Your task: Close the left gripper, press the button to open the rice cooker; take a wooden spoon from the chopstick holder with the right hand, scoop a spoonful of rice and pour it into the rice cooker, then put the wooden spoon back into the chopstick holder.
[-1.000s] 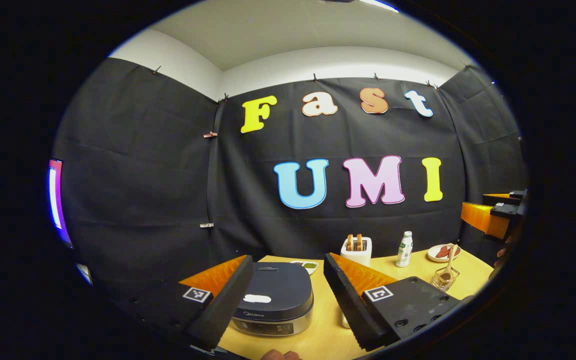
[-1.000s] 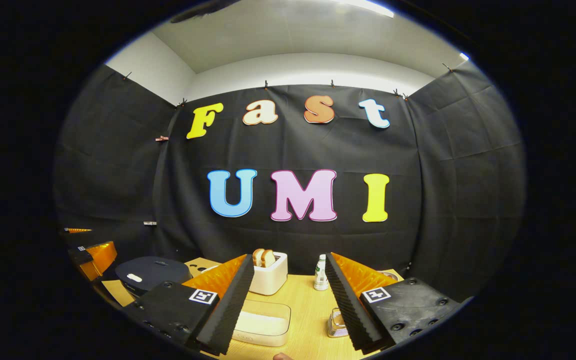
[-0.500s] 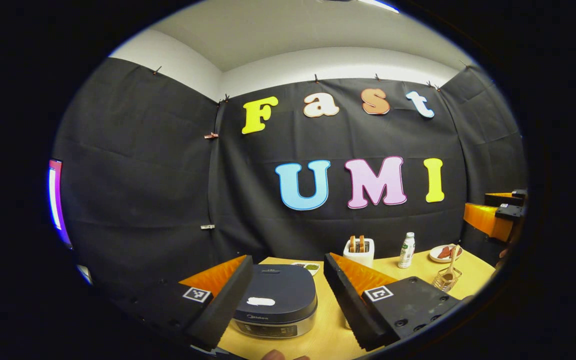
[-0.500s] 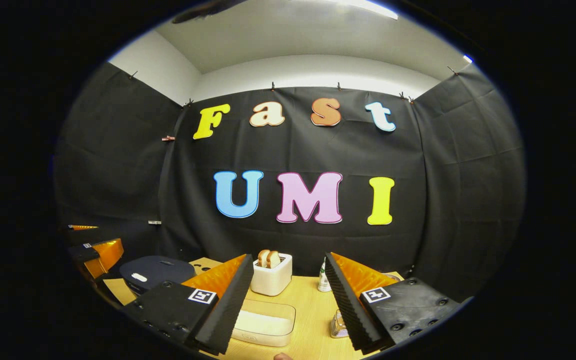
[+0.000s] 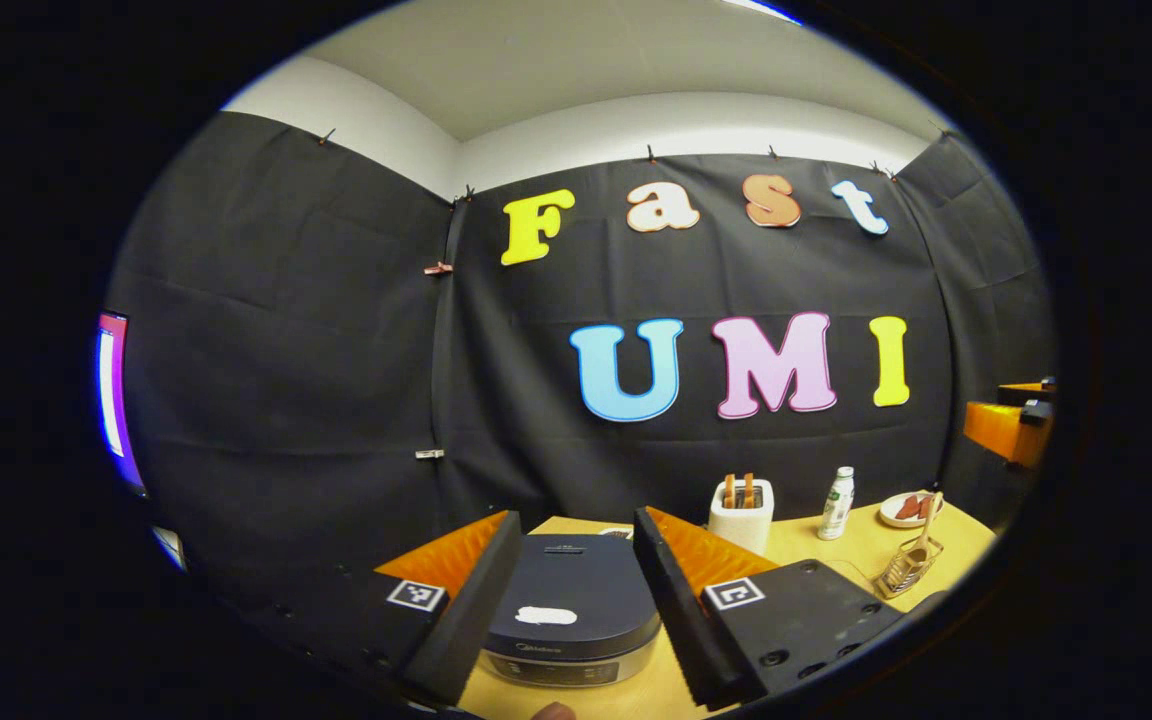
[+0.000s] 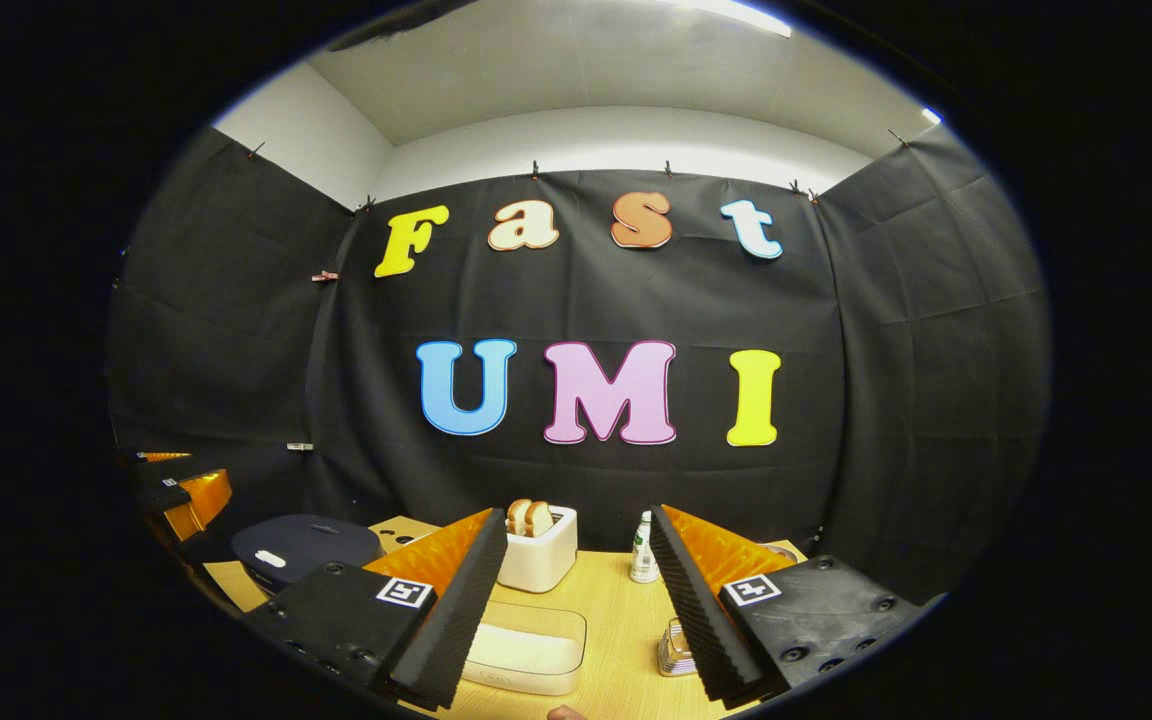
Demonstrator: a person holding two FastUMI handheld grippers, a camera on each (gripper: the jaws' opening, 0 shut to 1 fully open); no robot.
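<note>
Right, left gripper [image 5: 568, 585] hangs w/ fingers spread, above the closed rice cooker [image 5: 572, 605] on the table [image 5: 836, 545], not touching it. Right gripper [image 6: 576, 590] is spread wide too, nothing between its fingers, over a clear box of rice [image 6: 526, 650]. Wooden spoon [image 5: 924, 535] stands in the wire chopstick holder [image 5: 904, 572], well apart to the cooker's right. Toaster [image 6: 538, 555] & bottle [image 6: 643, 550] sit near the back.

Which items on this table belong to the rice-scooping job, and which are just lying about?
Job: rice cooker, wooden spoon, chopstick holder, clear rice container.
Lying about: toaster, bottle, plate of food.
</note>
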